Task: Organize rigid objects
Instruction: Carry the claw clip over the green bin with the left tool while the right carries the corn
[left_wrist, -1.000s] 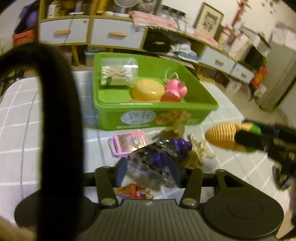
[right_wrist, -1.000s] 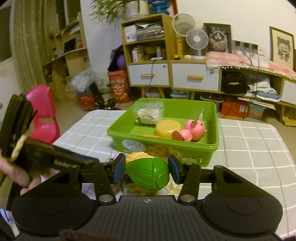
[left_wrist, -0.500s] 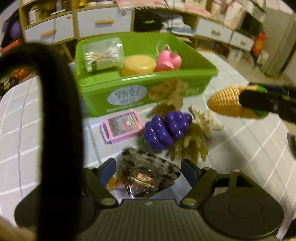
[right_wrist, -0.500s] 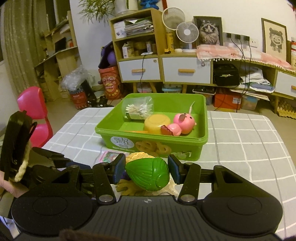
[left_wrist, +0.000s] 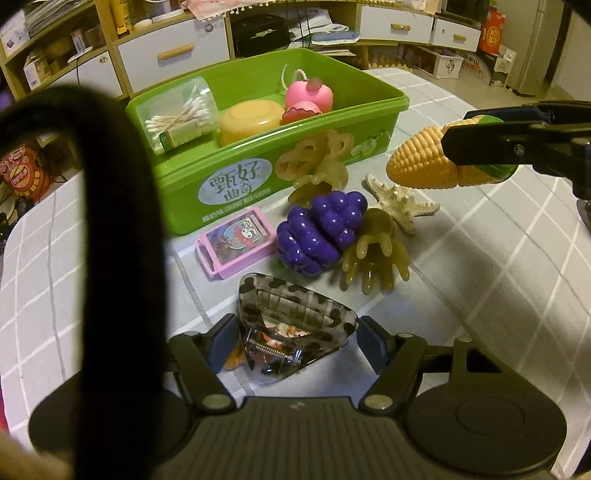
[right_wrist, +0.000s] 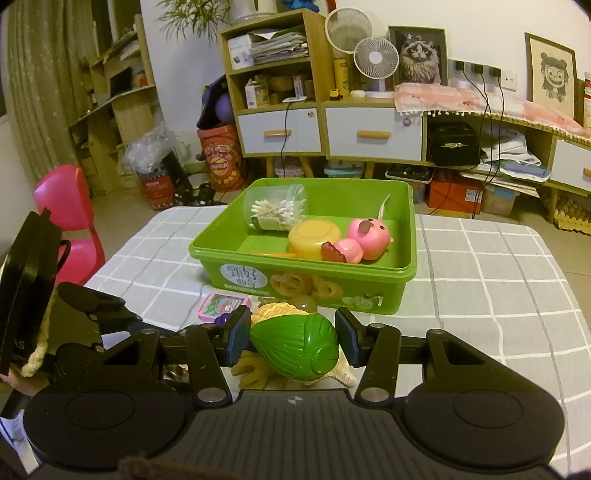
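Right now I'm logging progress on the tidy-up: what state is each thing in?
Left gripper: jaws closing around the hair clip, pads not pressing it.
Right gripper: shut on the corn, held above the table.
Bin: open, partly filled.
Grapes: on the table, outside the bin.
Starfish: on the table.

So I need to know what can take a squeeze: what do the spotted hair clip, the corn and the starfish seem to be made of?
Hair clip: clear hard plastic with dark spots, glossy; a metal spring shows inside.
Corn: moulded plastic, shiny highlights, with a seam across its kernels; likely hollow.
Starfish: pale, matt and bumpy; could be a real dried one or resin, hard to tell.
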